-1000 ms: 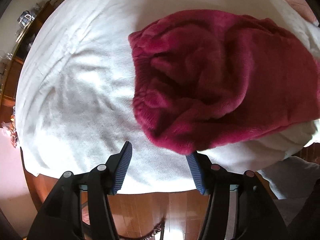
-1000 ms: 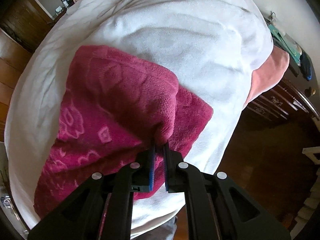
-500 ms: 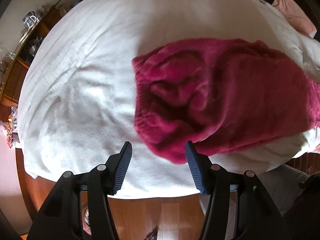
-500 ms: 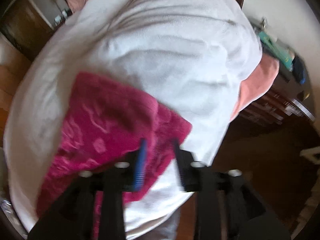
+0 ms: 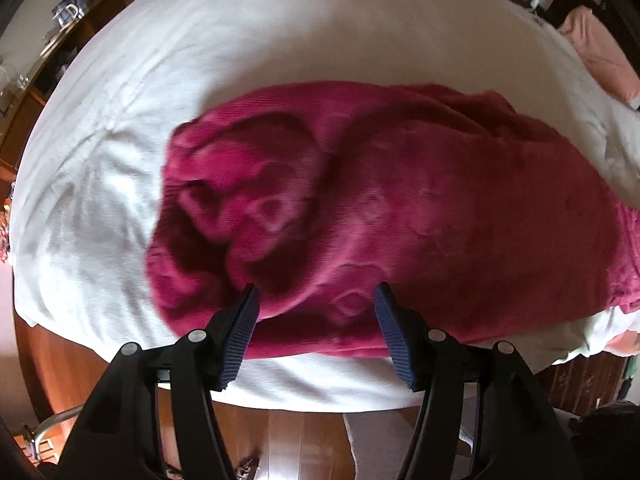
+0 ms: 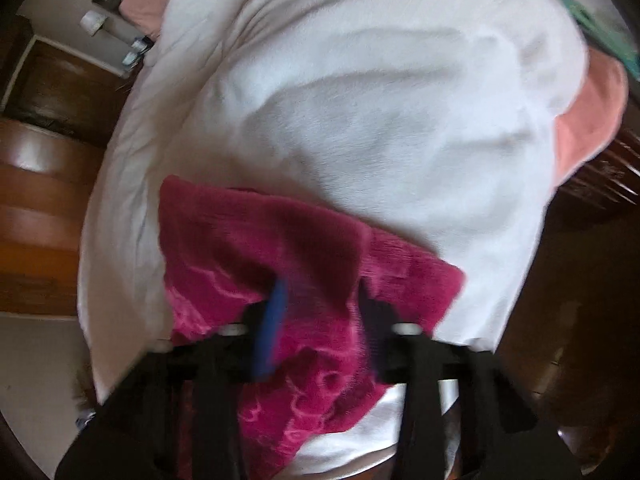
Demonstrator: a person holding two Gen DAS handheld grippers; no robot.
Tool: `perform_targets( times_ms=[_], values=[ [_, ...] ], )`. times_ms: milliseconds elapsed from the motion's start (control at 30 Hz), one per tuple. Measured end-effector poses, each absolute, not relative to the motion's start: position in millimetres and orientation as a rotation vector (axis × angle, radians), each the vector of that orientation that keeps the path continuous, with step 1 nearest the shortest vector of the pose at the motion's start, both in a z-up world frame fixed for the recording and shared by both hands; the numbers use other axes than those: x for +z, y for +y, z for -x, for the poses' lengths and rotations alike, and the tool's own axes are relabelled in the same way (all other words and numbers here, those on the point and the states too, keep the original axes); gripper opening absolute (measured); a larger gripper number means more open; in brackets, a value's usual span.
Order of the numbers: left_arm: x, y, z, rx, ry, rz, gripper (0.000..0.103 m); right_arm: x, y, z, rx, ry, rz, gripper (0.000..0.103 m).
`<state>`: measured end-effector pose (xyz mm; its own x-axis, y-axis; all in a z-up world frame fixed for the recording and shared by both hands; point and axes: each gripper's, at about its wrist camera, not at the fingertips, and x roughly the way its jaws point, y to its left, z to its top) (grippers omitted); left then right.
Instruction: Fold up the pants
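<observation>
White-covered bed (image 5: 280,40) carries folded magenta pants (image 5: 400,208); left claw (image 5: 316,300) and right claw (image 6: 320,300) both gape wide, empty.

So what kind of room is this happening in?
Most likely a bedroom: the magenta fleece pants lie on a bed with a white cover, a pink pillow at its far end, wooden floor around it.

Fuzzy magenta pants (image 5: 400,208) with pale pattern, folded over, rumpled, lying near the bed's edge
</observation>
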<state>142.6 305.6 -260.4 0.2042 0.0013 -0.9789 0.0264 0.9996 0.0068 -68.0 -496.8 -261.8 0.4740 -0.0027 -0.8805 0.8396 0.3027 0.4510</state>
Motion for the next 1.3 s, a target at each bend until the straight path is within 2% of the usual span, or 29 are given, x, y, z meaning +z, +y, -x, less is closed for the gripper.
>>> perform_targets(
  times_ms=[33,67,267,533,700,733,767,800,833,867,967,1033,1200,1233,1267,1300],
  values=[
    [-263,298,-145,-0.011,1.372,-0.036,0.06,-261,-499,66,-0.655,0.927,-1.123,0.009],
    [-264,291,-148,-0.005,1.378,-0.043,0.06,-256,-500,65,-0.638,0.928,-1.091,0.007],
    [-271,262,-159,0.046,1.391,-0.073,0.06,-219,-508,80,-0.556,0.928,-0.946,0.005],
    [-282,218,-150,0.082,1.428,-0.103,0.06,-269,-517,83,-0.503,1.106,-0.887,0.005],
    [-280,187,-144,0.102,1.419,-0.12,0.06,-260,-520,72,-0.413,1.156,-0.753,0.006],
    [-279,183,-143,0.11,1.417,-0.114,0.06,-253,-520,67,-0.385,1.165,-0.694,0.011],
    [-278,180,-142,0.118,1.414,-0.107,0.06,-247,-516,66,-0.377,1.169,-0.645,0.024],
    [-277,175,-140,0.126,1.411,-0.101,0.06,-238,-517,62,-0.37,1.162,-0.584,0.032],
    [-277,172,-138,0.132,1.409,-0.096,0.06,-229,-518,61,-0.36,1.14,-0.536,0.05],
    [-276,169,-136,0.139,1.407,-0.092,0.06,-221,-519,58,-0.348,1.11,-0.497,0.062],
    [-278,162,-130,0.158,1.408,-0.076,0.06,-205,-530,41,-0.294,1.048,-0.465,0.075],
    [-277,157,-119,0.171,1.413,-0.063,0.06,-210,-538,26,-0.234,1.044,-0.514,0.077],
    [-280,145,-100,0.177,1.411,-0.064,0.06,-258,-536,-18,-0.147,1.153,-0.548,0.077],
    [-279,142,-98,0.179,1.409,-0.066,0.06,-264,-531,-20,-0.14,1.17,-0.54,0.067],
    [-280,138,-99,0.183,1.407,-0.066,0.06,-270,-528,-25,-0.155,1.189,-0.511,0.054],
    [-277,136,-98,0.189,1.405,-0.063,0.06,-272,-527,-27,-0.171,1.193,-0.491,0.049]
  ],
)
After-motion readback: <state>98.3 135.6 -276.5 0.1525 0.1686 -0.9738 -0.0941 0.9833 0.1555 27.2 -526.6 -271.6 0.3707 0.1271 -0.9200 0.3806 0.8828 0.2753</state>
